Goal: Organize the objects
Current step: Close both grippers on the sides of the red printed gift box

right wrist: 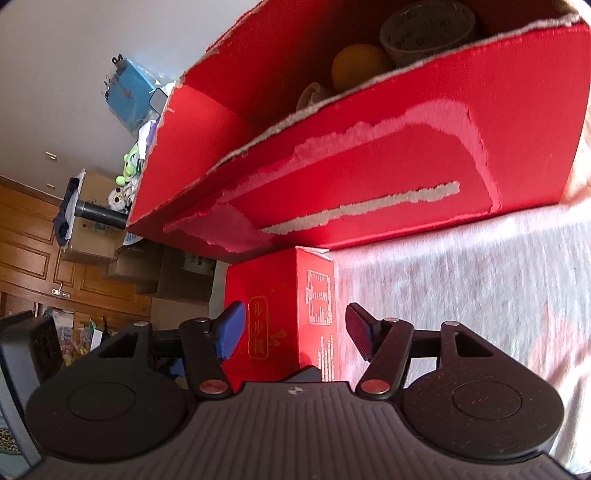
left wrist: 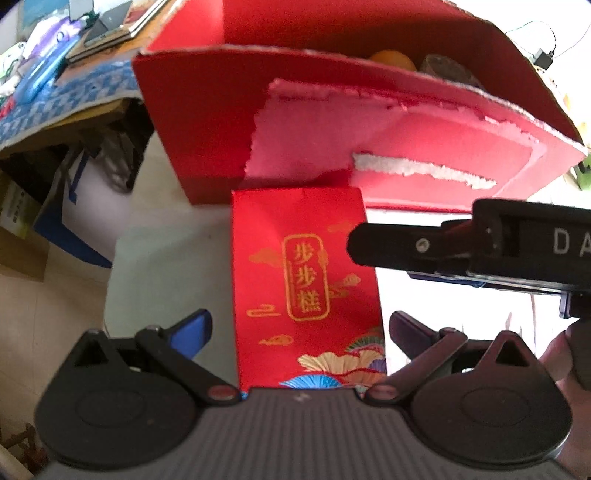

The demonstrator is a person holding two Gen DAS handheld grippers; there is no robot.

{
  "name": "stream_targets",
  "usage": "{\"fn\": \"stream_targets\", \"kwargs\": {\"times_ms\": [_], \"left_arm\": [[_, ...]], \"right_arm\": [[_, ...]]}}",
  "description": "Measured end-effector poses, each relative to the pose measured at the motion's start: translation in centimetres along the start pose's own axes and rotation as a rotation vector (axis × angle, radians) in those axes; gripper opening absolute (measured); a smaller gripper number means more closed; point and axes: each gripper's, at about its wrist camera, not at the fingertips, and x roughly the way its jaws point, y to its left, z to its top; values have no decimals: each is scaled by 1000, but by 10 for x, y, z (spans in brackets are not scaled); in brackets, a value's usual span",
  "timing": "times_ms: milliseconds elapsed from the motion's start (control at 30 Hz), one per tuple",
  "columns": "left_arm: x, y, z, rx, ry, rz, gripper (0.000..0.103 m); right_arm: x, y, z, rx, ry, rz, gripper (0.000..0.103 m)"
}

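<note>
Carton: small red carton [left wrist: 306, 280] sits between our left gripper [left wrist: 297, 328] fingers, long axis pointing ahead.
Jaws: ours spread wide, gripping nothing.
Right gripper [right wrist: 295, 328]: likewise agape, straddling it.

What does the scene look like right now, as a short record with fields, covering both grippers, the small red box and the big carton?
left gripper: open, fingers either side of the small red box, not closed on it
right gripper: open, straddling the same box from another side
small red box: gold characters on its face, on the white table, right by the big carton's front wall
big red carton: open top, torn front surface
carton contents: orange fruit, patterned cup, another item only partly seen
</note>
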Motion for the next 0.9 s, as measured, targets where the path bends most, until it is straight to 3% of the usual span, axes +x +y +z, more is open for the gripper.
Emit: {"fn": "stream_targets", "kwargs": {"times_ms": [233,600,900], "left_arm": [[9,-6,-7,18,26,14,101],[18,-17,-14,37,41,25,101],[21,-22,-16,47,31,55,92]], "right_arm": [[6,-3,-1,26,40,10,63],[14,-2,-2,5,78,13,54],[19,-6,-3,7,87,7,52]]}}
